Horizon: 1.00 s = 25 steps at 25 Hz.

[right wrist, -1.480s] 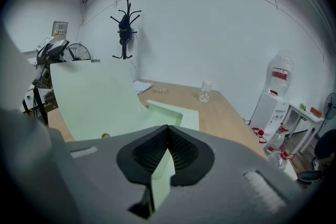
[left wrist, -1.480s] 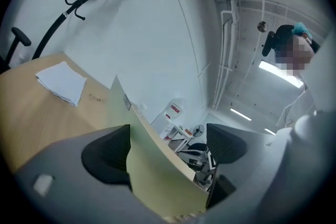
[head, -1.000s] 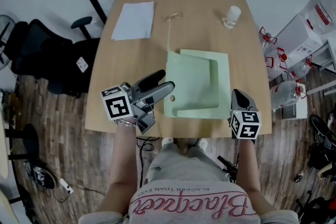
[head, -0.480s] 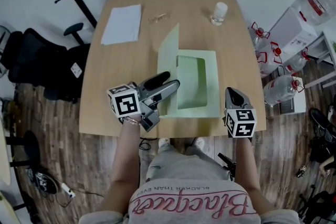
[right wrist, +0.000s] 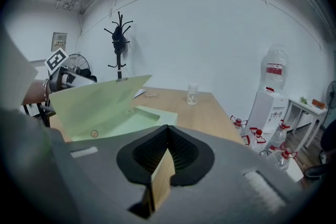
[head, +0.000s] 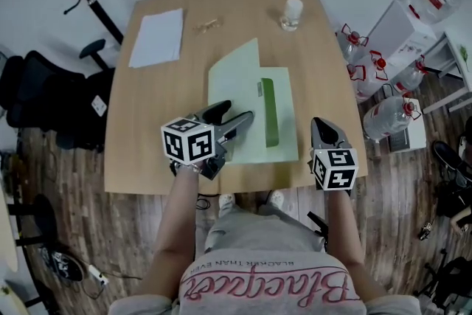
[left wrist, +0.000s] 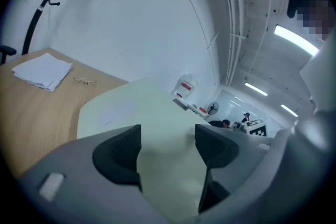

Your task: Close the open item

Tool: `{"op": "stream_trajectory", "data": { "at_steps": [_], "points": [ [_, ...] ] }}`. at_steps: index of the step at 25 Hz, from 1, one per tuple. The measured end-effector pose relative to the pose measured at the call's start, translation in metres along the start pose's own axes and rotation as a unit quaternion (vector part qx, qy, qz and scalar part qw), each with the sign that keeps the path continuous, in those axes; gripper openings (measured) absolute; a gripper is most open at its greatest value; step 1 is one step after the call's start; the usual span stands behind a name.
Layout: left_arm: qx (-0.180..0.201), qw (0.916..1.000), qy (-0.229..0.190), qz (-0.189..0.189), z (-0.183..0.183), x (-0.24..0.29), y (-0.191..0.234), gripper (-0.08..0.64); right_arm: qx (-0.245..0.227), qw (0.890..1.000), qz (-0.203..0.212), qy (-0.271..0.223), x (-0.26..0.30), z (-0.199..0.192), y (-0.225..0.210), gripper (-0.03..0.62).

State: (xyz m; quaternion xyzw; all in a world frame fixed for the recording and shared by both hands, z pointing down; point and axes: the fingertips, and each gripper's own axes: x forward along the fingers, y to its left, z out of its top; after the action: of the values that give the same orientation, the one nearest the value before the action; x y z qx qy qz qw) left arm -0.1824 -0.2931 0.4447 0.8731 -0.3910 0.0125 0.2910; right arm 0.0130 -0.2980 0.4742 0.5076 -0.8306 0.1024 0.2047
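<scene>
Swinging the green folder (head: 236, 77) cover over on the table (head: 147, 129) with left gripper (head: 237, 111): jaws apart, just narrowing, cover between them unpinched. Press flat, evenly; hold right gripper (head: 319, 123), jaws together, clear.

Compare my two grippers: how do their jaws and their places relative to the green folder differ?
Jaws: the left gripper has them apart, having just closed further, the raised cover of the green folder showing in the gap, unpinched; the right gripper has them together, empty. Place: the left gripper is at that cover; the right gripper hovers over the table, right of the folder. Both point away from the person.
</scene>
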Motion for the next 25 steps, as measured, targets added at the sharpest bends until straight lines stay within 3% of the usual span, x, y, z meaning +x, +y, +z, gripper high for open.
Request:
{"op": "stream_trajectory", "data": {
  "at_steps": [4, 9, 12, 25],
  "points": [
    [0.047, 0.9966, 0.041, 0.055, -0.015, 0.014, 0.012, 0.322, 0.002, 1.0, -0.006, 0.0, -0.006, -0.002, -0.008, 0.003],
    [0.104, 0.9855, 0.085, 0.105, -0.033, 0.031, 0.022, 0.351, 0.001, 1.0, -0.012, 0.006, -0.011, -0.008, -0.019, 0.003],
    [0.124, 0.9802, 0.103, 0.115, -0.045, 0.044, 0.022, 0.348, 0.001, 1.0, -0.014, 0.011, -0.015, -0.012, -0.026, 0.003],
    [0.147, 0.9642, 0.173, 0.136, -0.076, 0.079, 0.021, 0.33, 0.002, 1.0, -0.006, 0.018, -0.019, -0.02, -0.042, 0.003]
  ]
}}
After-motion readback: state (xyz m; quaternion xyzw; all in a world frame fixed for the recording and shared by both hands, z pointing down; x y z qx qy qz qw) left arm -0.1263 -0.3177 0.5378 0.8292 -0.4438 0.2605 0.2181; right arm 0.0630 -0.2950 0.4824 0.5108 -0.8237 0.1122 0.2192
